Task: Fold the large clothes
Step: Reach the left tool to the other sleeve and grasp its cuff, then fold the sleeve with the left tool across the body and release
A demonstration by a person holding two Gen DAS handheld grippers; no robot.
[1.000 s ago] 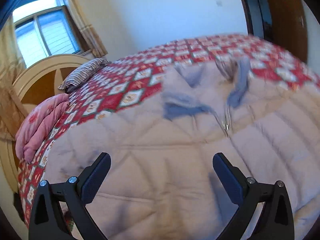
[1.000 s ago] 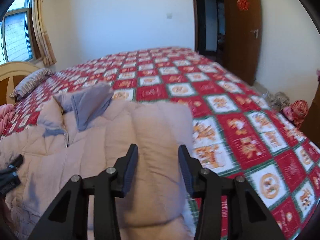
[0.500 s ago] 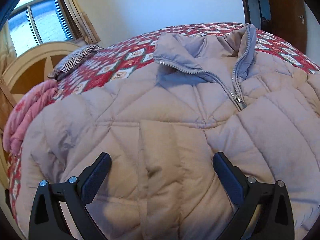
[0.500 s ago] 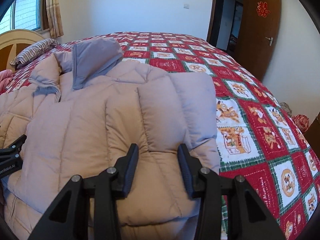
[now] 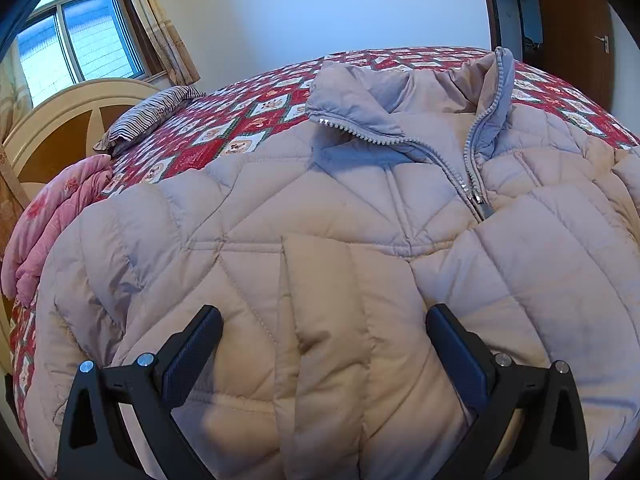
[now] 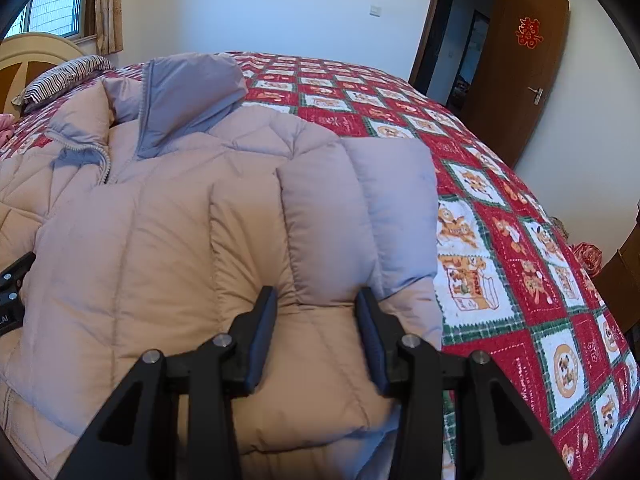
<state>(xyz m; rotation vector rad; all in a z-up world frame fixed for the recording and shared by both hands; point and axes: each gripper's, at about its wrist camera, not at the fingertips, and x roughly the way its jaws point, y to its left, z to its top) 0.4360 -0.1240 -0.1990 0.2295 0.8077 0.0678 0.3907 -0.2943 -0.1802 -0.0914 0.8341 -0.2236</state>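
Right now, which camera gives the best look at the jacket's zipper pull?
The left wrist view: the zipper pull sits sharp and unobstructed below the collar. The right wrist view shows only zipper teeth edge-on at its left side; no pull can be made out.

One jacket (image 5: 360, 240) with one zip (image 5: 476, 200); one bed under one red cover (image 6: 520, 240); one striped pillow (image 5: 148, 114); one pink quilt (image 5: 52, 216); one headboard (image 5: 60, 120); one window (image 5: 76, 48); one curtain (image 5: 168, 40); one door (image 6: 516, 80) with one red paper cutting (image 6: 528, 32); one wall switch (image 6: 375, 10); two grippers, left (image 5: 324, 344) and right (image 6: 316, 316)
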